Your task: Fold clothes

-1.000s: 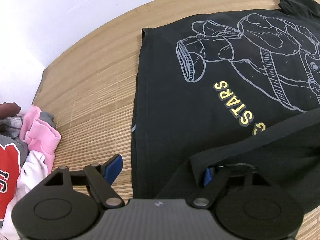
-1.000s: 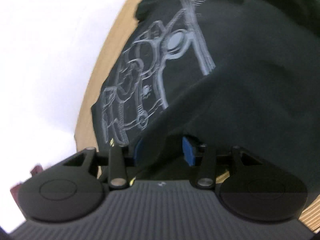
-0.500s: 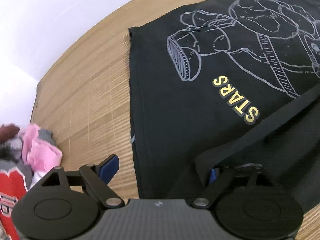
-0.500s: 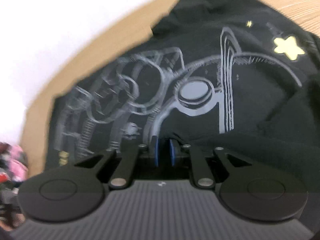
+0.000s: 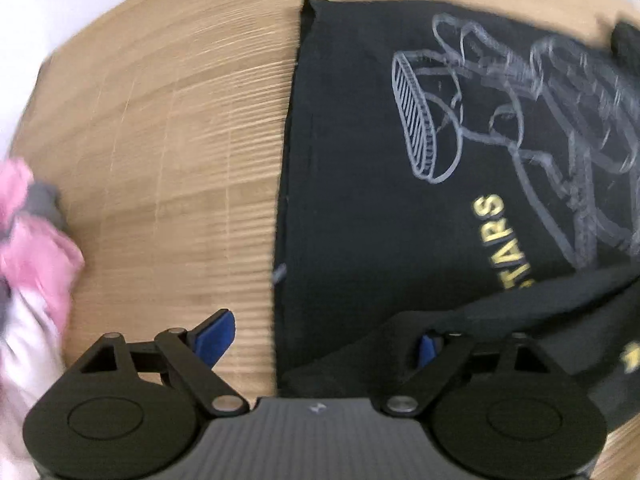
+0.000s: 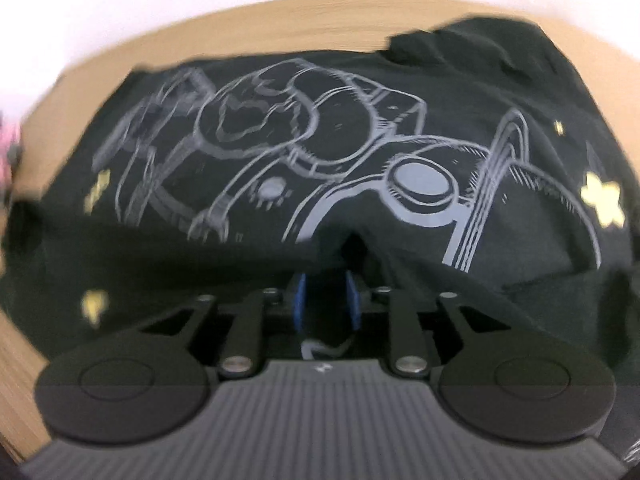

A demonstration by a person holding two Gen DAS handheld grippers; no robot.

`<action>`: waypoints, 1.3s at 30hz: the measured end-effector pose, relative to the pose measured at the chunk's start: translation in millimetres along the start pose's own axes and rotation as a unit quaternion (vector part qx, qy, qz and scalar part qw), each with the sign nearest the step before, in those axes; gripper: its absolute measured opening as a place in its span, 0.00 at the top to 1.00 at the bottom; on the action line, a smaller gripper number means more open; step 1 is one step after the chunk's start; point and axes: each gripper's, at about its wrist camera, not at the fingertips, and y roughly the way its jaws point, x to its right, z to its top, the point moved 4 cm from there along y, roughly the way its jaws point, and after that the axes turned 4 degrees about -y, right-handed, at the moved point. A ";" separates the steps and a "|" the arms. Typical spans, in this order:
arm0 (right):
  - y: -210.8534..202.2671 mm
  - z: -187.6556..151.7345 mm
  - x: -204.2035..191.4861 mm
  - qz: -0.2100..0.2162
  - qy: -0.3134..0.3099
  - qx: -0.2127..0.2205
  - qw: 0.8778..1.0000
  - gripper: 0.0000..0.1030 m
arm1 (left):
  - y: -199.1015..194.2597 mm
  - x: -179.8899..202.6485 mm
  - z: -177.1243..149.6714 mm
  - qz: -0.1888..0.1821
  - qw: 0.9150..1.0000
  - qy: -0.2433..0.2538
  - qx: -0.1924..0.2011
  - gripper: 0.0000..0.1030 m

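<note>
A black T-shirt point(image 5: 360, 200) with a grey astronaut print and yellow "STARS" lettering lies flat on the wooden table point(image 5: 160, 140). Its near edge is folded over onto the print. My left gripper point(image 5: 320, 340) hangs over the shirt's left hem with its jaws opening wide. The left pad point(image 5: 212, 336) is above bare wood, and the right pad point(image 5: 428, 350) is half hidden under the folded edge. My right gripper point(image 6: 325, 292) is at the fold of the T-shirt point(image 6: 280, 160). Its jaws are opening, and black cloth is draped over the fingertips and between them.
A heap of pink, white and grey clothes point(image 5: 32, 248) lies at the table's left end. Bare wood stretches between that heap and the shirt's hem. The table's far edge point(image 6: 280, 12) meets a white wall.
The right gripper rolled, so the print now lies level in its view. Its jaws went nearly shut on the fold, then parted again. The left gripper slid along the hem and its jaws widened.
</note>
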 end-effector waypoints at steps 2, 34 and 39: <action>-1.6 -2.9 -8.0 -0.018 -0.038 0.007 0.999 0.70 | 0.1 1.2 6.5 0.019 0.999 0.028 -0.004 0.13; -126.3 -90.8 73.2 -0.143 0.152 0.052 0.977 0.51 | -85.2 183.2 -118.6 -0.076 0.953 0.205 0.210 0.13; -141.5 -147.1 137.0 -0.125 0.252 0.048 0.958 0.51 | -115.2 279.4 -121.6 -0.153 0.937 0.222 0.223 0.12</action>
